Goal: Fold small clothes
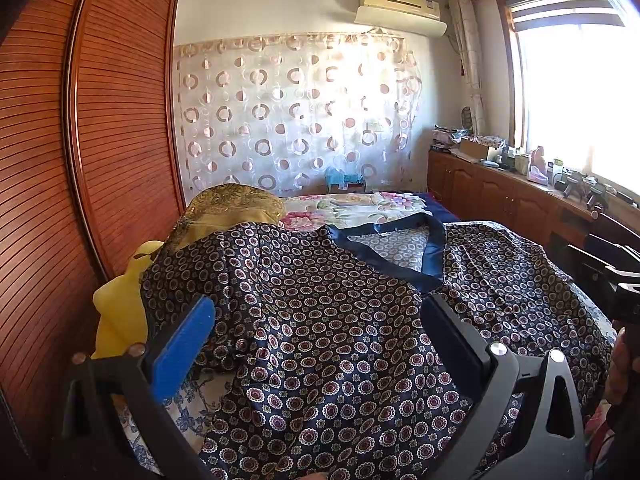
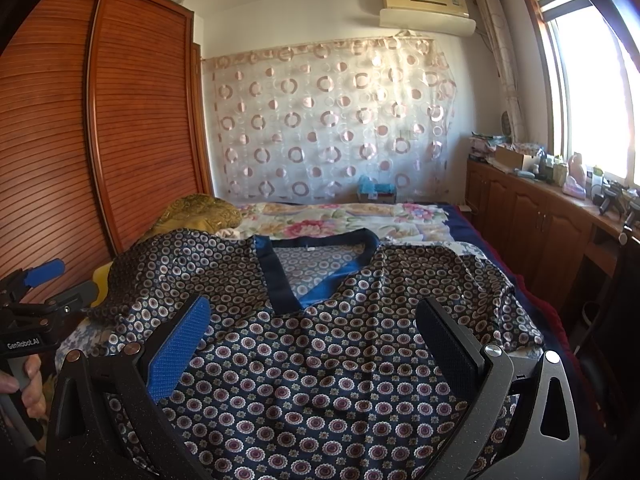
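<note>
— Shirt (image 2: 320, 360): where is it?
— Spread flat on the bed (image 2: 460, 220), collar (image 2: 316, 264) toward the far edge, one sleeve bunched at the left edge by a yellow pillow (image 1: 120, 312).
— Your claws?
— My left claw (image 1: 316, 340) and right claw (image 2: 312, 344) both hang over it, spread wide, gripping nothing.

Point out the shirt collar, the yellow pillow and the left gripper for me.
shirt collar (image 2: 280, 276): right wrist view, left blue band.
yellow pillow (image 1: 120, 312): left wrist view, bare side.
left gripper (image 1: 316, 336): left wrist view, between open fingers.
</note>
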`<state>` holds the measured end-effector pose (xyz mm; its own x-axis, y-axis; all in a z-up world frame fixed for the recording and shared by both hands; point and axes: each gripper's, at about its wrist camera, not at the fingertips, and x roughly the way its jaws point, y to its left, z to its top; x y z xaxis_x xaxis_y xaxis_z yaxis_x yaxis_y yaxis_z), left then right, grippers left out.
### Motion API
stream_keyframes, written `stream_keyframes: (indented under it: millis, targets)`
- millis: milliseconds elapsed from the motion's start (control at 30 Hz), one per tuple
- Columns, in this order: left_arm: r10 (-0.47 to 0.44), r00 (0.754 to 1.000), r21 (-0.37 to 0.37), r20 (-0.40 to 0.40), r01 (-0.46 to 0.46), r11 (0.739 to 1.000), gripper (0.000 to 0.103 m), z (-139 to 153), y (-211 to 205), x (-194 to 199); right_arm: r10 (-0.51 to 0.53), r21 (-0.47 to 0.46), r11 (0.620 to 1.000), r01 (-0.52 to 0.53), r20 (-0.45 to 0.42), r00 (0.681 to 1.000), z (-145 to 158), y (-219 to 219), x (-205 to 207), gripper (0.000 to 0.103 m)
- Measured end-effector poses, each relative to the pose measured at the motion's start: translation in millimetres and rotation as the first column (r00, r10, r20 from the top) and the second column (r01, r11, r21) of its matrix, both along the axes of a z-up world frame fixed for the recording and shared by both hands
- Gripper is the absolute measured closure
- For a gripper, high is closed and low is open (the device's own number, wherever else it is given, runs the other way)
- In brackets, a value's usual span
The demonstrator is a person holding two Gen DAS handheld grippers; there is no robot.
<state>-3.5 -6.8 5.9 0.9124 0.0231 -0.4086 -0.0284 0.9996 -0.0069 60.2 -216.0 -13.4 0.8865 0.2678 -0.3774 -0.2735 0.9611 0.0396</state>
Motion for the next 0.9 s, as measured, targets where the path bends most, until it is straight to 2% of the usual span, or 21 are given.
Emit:
stream_keyframes:
  millis: [567, 900]
  targets:
    - [0.002, 1.0, 0.0, -0.004, -0.002, 1.0, 0.0, 1, 0, 1, 0.004, -0.001, 1.0, -0.004, -0.006, 1.0, -1, 3, -1, 0.0]
    - [-0.003, 0.998, -0.016, -0.066, 0.001, 1.0, 0.0, -18, 22, 16, 0.041, -0.01, 0.999, -0.041, -0.054, 0.998, -15, 12, 8, 0.0]
